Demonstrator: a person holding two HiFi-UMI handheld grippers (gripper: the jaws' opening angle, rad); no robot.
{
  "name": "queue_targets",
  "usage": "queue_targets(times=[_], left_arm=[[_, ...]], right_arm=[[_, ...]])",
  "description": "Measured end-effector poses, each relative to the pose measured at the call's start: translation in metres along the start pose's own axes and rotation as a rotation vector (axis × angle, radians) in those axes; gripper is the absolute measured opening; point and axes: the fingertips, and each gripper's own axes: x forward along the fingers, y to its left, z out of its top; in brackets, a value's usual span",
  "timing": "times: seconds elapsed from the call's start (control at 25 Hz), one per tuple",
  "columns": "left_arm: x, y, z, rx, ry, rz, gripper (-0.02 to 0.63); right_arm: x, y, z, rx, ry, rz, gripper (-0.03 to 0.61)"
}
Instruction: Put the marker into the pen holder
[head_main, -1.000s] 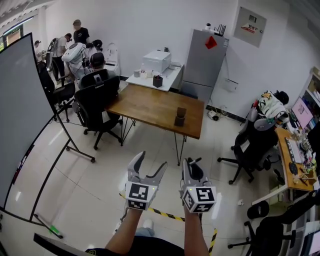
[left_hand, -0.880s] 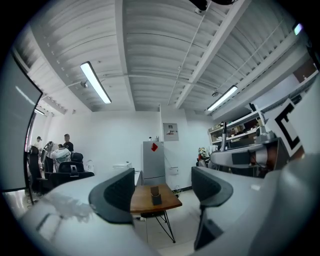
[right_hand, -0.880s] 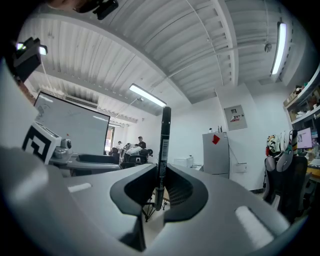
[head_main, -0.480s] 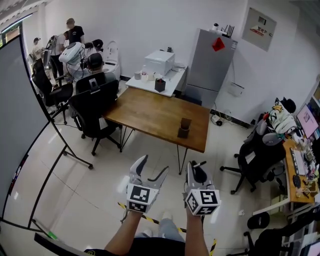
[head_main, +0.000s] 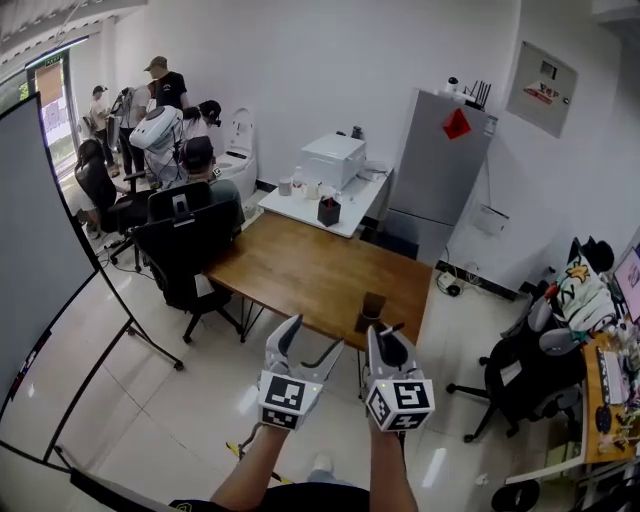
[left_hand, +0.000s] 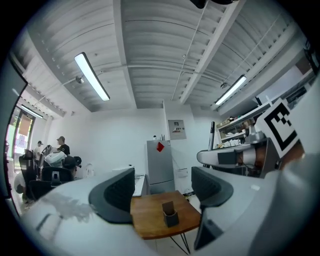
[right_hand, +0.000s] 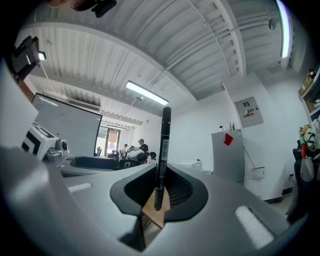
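Black marker (right_hand: 162, 155) stands upright, pinched in the right gripper's (head_main: 385, 345) jaws; the left gripper's (head_main: 305, 345) jaws are spread, empty. At twelve o'clock the pen holder (head_main: 371, 312) sits near the wooden table's (head_main: 290, 270) edge, over a glossy pale floor (head_main: 180, 400). A grey cabinet (head_main: 440, 160), perhaps a fridge, stands at one o'clock.

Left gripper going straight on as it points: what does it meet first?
Likely the dark pen holder on the brown wooden table; nothing nearer shows, though depth is unclear.

a black marker (right_hand: 162, 150) with a pale label band; a dark grey pen holder (head_main: 371, 312) on a warm brown wood-grain counter (head_main: 300, 265). the pale grey left tool (head_main: 312, 338) and right tool (head_main: 385, 343) carry black-and-white square patterns. a red diamond (head_main: 457, 123) marks the silver-grey fridge (head_main: 440, 175).
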Motion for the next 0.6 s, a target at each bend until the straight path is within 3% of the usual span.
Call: queue_targets(times=[0.2, 0.6], left_arm=[[0.057, 0.012, 0.003, -0.002, 0.0, 0.046, 0.36], [0.111, 0.034, -0.02, -0.069, 0.052, 0.074, 0.359]], right_arm=[[0.039, -0.056, 0.008, 0.012, -0.026, 0.003, 0.049], [0.093, -0.109, -0.059, 0.113, 0.075, 0.004, 0.049]])
